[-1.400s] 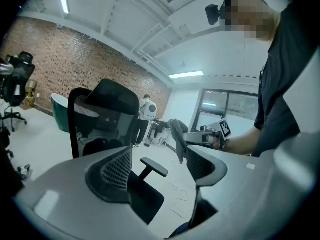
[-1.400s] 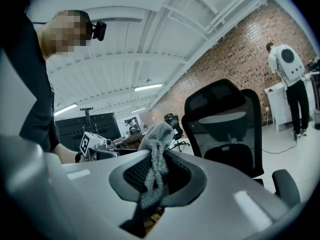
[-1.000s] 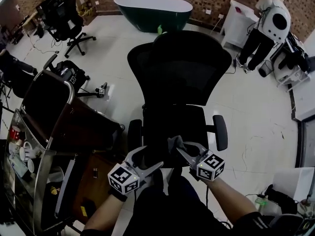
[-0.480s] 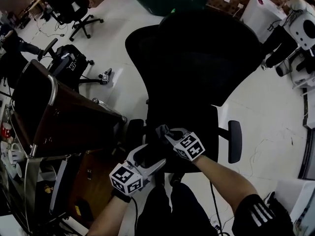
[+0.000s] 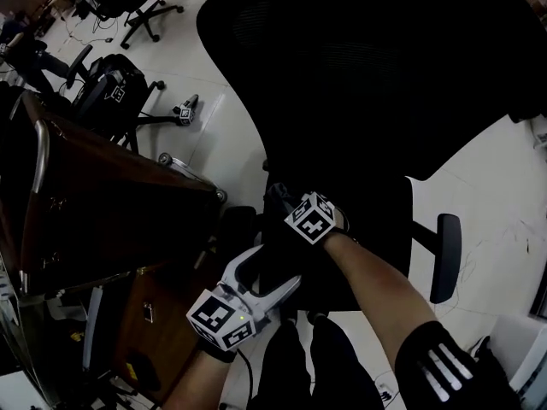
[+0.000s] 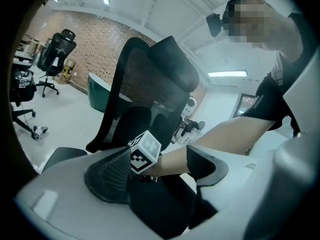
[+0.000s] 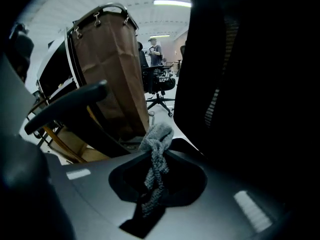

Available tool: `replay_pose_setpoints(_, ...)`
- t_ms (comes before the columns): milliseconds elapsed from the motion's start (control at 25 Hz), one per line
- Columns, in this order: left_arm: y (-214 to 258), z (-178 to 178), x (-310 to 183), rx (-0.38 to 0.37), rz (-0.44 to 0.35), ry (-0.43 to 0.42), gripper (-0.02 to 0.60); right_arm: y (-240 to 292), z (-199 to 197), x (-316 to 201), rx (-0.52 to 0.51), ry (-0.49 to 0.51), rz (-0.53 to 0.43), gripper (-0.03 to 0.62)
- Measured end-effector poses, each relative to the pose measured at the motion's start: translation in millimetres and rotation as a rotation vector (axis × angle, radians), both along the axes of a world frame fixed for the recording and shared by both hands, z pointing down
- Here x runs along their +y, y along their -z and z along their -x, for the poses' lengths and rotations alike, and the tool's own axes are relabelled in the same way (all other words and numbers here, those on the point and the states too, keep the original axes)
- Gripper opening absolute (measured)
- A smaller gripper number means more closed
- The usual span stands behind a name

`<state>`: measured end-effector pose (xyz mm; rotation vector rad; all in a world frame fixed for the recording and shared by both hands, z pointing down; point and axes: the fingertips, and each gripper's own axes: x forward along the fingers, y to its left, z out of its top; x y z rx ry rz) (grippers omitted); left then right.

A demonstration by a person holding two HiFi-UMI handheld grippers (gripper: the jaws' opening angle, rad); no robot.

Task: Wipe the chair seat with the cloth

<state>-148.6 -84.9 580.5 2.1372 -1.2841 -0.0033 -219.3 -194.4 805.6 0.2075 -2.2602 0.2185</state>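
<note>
The black office chair fills the head view, its seat (image 5: pixel 367 229) below the mesh backrest (image 5: pixel 376 67). My right gripper (image 5: pixel 280 202) reaches over the seat's left rear part and is shut on a grey knitted cloth (image 7: pixel 156 156), which hangs bunched from its tips. In the head view the cloth (image 5: pixel 275 196) is a dark lump at the seat surface. My left gripper (image 5: pixel 267 267) hovers at the seat's front left edge. Its jaws stand wide apart with nothing gripped, and in the left gripper view (image 6: pixel 155 171) the right gripper's marker cube (image 6: pixel 146 151) and forearm show beyond them.
A brown leather-panelled cart (image 5: pixel 102 203) stands close on the chair's left. The chair's armrests (image 5: pixel 444 259) flank the seat, and the left one (image 7: pixel 65 109) is near the cloth. Other office chairs (image 5: pixel 111 92) stand on the white floor at the upper left.
My right gripper has carried the cloth forward and to the left across the seat, toward the backrest. The left gripper has stayed open near the front edge. The view has closed in on the chair.
</note>
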Motion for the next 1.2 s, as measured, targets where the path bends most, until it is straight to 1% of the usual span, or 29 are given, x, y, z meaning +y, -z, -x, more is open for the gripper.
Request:
replay_pose_setpoints(120,-11,0,-9,-0.004,-0.001,0.004,0.371,-30,9,-8,0.037,0.058,-0.056,0.048)
replay_pose_setpoints(240,-21,0,-11,-0.003,0.012,0.006,0.378,-55,12,-4,0.066,0.104,-0.078,0.048)
replay_pose_setpoints(400,-26,-8,-15,-0.004,0.021,-0.014,0.379,-68,8,-6,0.065,0.126,-0.094,0.048)
replay_pose_setpoints(520,-27,-17,-21,-0.003,0.021,-0.025,0.379,-74,-11,-17,0.103,0.125,-0.100,0.047)
replay_pose_setpoints(600,-29,-24,-27,0.000,0.023,-0.036,0.379,-82,-38,-28,0.161,0.109,-0.103,0.046)
replay_pose_setpoints(720,-33,-39,-35,0.011,0.029,-0.053,0.379,-92,-95,-46,0.236,0.066,-0.104,0.046)
replay_pose_setpoints(960,-38,-71,-47,0.018,0.040,-0.127,0.379,-92,-220,-81,0.325,-0.084,-0.092,0.046)
replay_pose_setpoints(1080,-36,-85,-52,0.017,0.037,-0.161,0.379,-87,-269,-93,0.366,-0.157,-0.100,0.046)
replay_pose_setpoints(1200,-34,-96,-54,0.026,0.027,-0.181,0.379,-80,-307,-103,0.407,-0.240,-0.102,0.046)
